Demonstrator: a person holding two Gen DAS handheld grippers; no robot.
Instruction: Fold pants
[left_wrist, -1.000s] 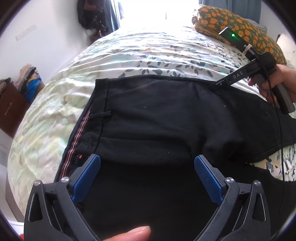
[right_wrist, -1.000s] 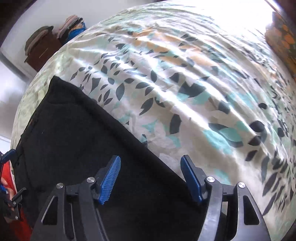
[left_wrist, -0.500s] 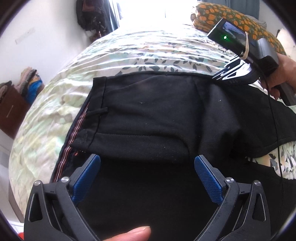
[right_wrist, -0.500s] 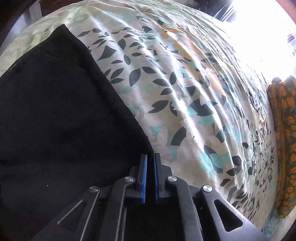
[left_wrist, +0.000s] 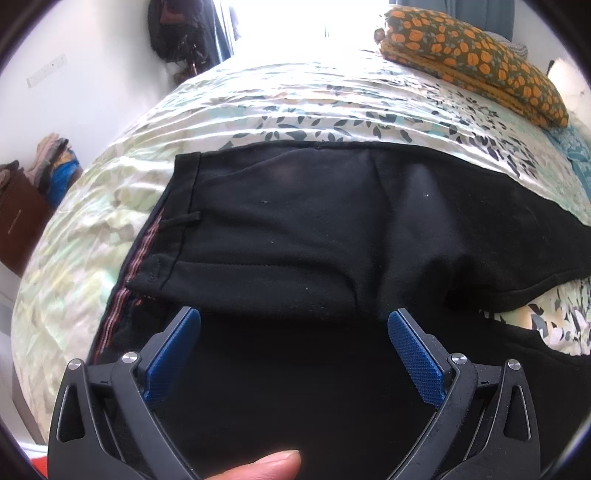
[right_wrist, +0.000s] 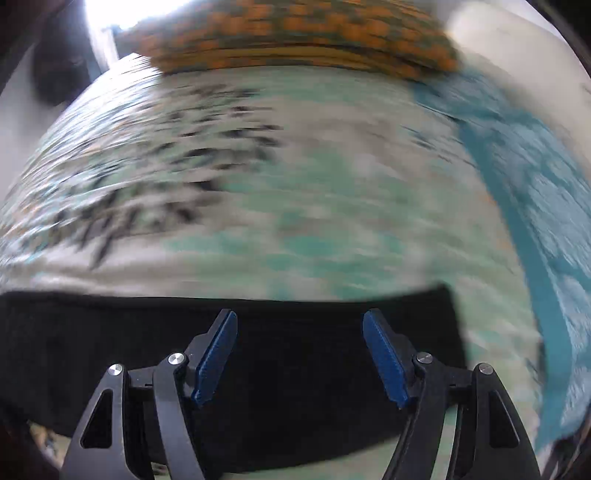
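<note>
- Fingers (left_wrist: 173, 354) of the left gripper (left_wrist: 295, 354) stood wide apart, blue pads over the black pants (left_wrist: 314, 229), clamped on nothing.
- Fingers (right_wrist: 216, 356) of the right gripper (right_wrist: 301, 356) were likewise apart and empty, over a black leg end (right_wrist: 258, 373); that view was motion-blurred, so contact with the cloth could not be told.
- Pants lay flat on the leaf-print bed sheet (left_wrist: 295, 99), waistband (left_wrist: 184, 192) to the left in the left wrist view, striped inner band (left_wrist: 136, 258) showing where the near half was turned back. One leg ran off right; a strip of sheet showed between it and the nearer black cloth.
- Orange-patterned pillow (left_wrist: 476, 59) sat well apart at the head of the bed; stacked clothes (left_wrist: 55, 162) stood off the bed to the left.
- Judgement: step in hand looked like taking fresh holds for a lengthwise fold, near half onto far half.
- To do it well: bring left fingers down on the near waistband corner, pinching both layers, not only the turned-back flap.
- Right fingers should close on the leg hem edge, seam square between the pads.
- Lift both holds together, keep cloth taut between them, lay edge to edge.
- Risk: loose flap near the waistband could bunch under the fold.
</note>
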